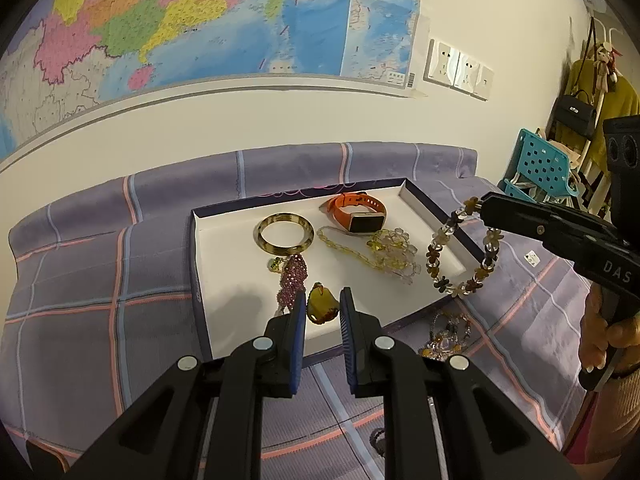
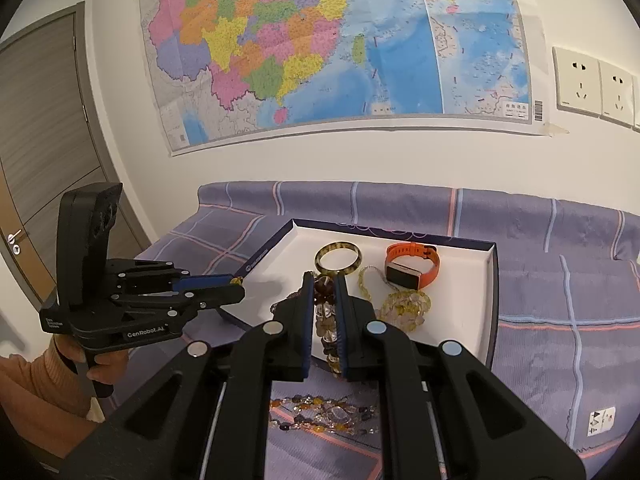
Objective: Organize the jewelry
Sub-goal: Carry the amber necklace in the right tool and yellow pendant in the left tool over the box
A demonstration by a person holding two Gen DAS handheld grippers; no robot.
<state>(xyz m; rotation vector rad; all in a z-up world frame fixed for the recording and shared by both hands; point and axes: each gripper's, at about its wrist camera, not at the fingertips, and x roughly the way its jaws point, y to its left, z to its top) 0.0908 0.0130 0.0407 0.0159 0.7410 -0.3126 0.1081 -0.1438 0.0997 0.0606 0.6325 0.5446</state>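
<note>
— What's in your left tool (image 1: 323, 312)?
— Nothing, I think; narrow gap, over the tray's (image 1: 224, 232) near edge.
— And the right tool (image 2: 325, 300)?
— Clamped on the flower-bead bracelet (image 1: 460, 248), hanging above the tray's right edge on the bed (image 1: 100, 280).

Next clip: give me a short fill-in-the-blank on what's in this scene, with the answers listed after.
1. The right hand-held gripper holds a beaded ____.
2. The watch in the box has a strap coloured ____.
3. On the wall behind the bed hangs a large ____.
4. The amber bangle lies ____ the box.

Answers: bracelet; orange; map; inside
</note>
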